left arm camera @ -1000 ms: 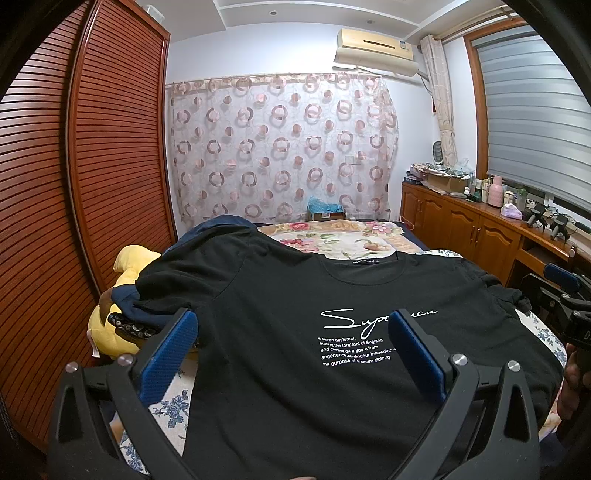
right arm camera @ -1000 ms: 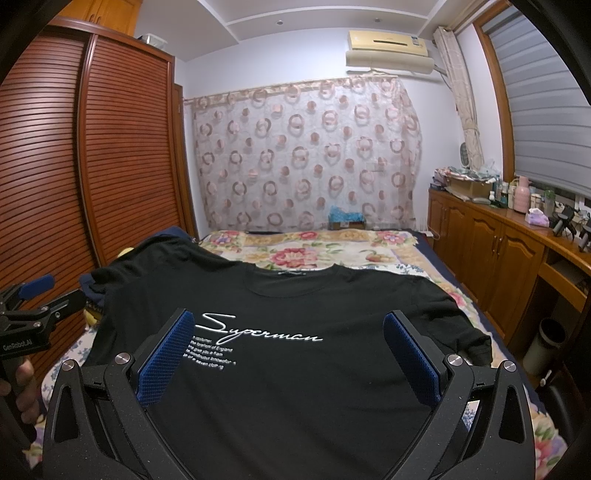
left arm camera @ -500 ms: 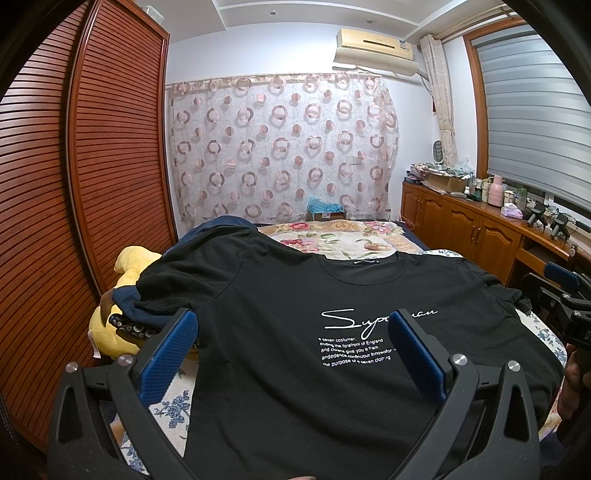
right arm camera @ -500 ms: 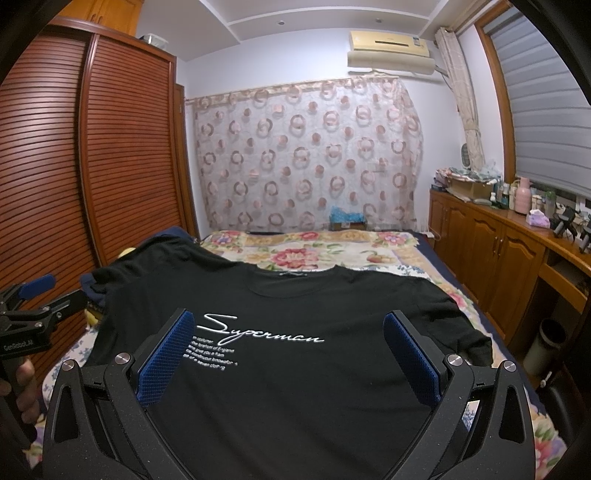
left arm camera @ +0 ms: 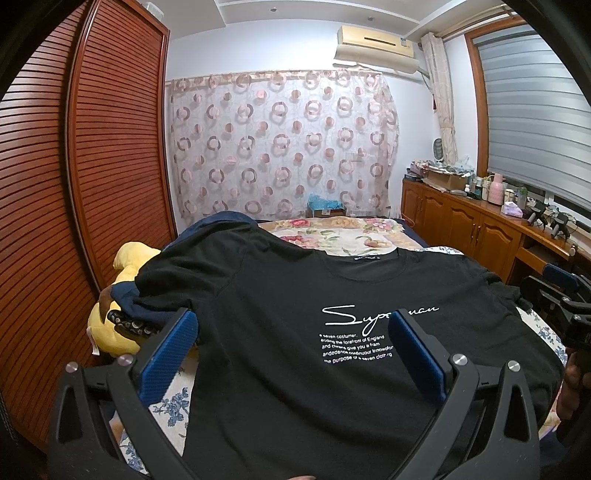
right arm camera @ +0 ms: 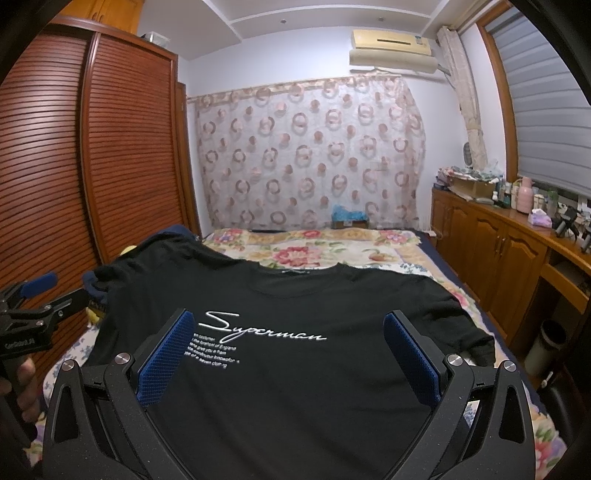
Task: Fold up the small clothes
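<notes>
One black T-shirt [right arm camera: 295, 369] spread flat, print up, across near end of bed [right arm camera: 325, 254], left sleeve over bed's left edge. Soft, light, limp; likely bunches. Left gripper [left arm camera: 291, 354], right gripper [right arm camera: 288, 354] wide open, empty. Best pinch: hem corners or shoulder seams.

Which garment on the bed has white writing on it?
The black T-shirt, lying on top; the navy garment under its sleeve shows none.

Both views are fairly dim with a cool, bluish cast. Small ceiling lights [left arm camera: 272, 9] glow overhead, and the blinds [left arm camera: 535, 110] look pale grey. The black shirt [left arm camera: 295, 350] shows little detail. Fisheye bending curves the wardrobe [right arm camera: 74, 147], and dark vignetting fills the corners. Focus is sharp throughout.
</notes>
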`<action>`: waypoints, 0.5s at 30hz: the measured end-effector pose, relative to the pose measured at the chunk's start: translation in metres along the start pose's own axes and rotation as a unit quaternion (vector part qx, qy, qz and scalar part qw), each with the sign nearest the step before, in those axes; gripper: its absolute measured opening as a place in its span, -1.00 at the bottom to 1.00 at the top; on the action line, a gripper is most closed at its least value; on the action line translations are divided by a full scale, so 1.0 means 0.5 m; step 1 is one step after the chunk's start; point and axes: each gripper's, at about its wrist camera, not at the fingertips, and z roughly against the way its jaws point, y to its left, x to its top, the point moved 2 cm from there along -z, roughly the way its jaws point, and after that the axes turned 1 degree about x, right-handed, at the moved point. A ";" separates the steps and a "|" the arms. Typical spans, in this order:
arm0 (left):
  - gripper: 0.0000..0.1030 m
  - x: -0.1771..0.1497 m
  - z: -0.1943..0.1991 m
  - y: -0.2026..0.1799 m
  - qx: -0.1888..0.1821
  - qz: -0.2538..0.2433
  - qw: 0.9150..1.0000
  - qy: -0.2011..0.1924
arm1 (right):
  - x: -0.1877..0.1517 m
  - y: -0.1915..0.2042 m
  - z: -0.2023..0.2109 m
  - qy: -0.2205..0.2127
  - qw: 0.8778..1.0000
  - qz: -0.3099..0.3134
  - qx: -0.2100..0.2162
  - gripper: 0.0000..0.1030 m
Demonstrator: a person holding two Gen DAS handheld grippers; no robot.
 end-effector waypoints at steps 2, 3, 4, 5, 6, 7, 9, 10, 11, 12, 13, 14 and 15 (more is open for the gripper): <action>1.00 -0.010 -0.015 0.008 0.002 0.001 1.000 0.005 | -0.001 -0.001 -0.006 0.005 1.000 0.000 0.004 1.00; 1.00 -0.013 -0.022 0.019 0.004 0.002 1.000 0.008 | -0.003 0.000 -0.010 0.008 1.000 0.000 0.007 1.00; 1.00 -0.018 -0.024 0.014 0.005 0.003 1.000 0.011 | -0.007 0.001 -0.012 0.011 1.000 0.001 0.011 1.00; 1.00 -0.019 -0.026 0.018 0.006 0.003 1.000 0.012 | -0.012 0.005 -0.016 0.013 1.000 0.001 0.013 1.00; 1.00 -0.021 -0.029 0.022 0.007 0.002 1.000 0.014 | -0.015 0.007 -0.019 0.015 1.000 0.002 0.016 1.00; 1.00 -0.024 -0.036 0.033 0.009 0.003 1.000 0.018 | -0.018 0.006 -0.021 0.018 1.000 0.003 0.019 1.00; 1.00 -0.024 -0.037 0.036 0.009 0.003 1.000 0.021 | -0.024 0.016 -0.030 0.023 0.999 0.007 0.027 1.00; 1.00 -0.026 -0.040 0.044 0.011 0.003 1.000 0.025 | -0.026 0.019 -0.032 0.024 0.999 0.008 0.031 1.00; 1.00 -0.028 -0.041 0.046 0.013 0.003 1.000 0.027 | -0.027 0.022 -0.034 0.026 0.999 0.008 0.035 1.00; 1.00 -0.030 -0.045 0.056 0.016 0.004 0.999 0.029 | -0.028 0.024 -0.037 0.028 0.999 0.008 0.038 1.00; 1.00 -0.031 -0.045 0.054 0.016 0.004 0.999 0.030 | -0.031 0.031 -0.041 0.030 0.999 0.009 0.041 1.00; 1.00 -0.034 -0.049 0.060 0.018 0.004 0.999 0.032 | -0.032 0.034 -0.045 0.032 0.999 0.010 0.042 1.00; 1.00 -0.035 -0.051 0.064 0.018 0.004 0.999 0.034 | -0.033 0.038 -0.050 0.035 0.998 0.012 0.045 1.00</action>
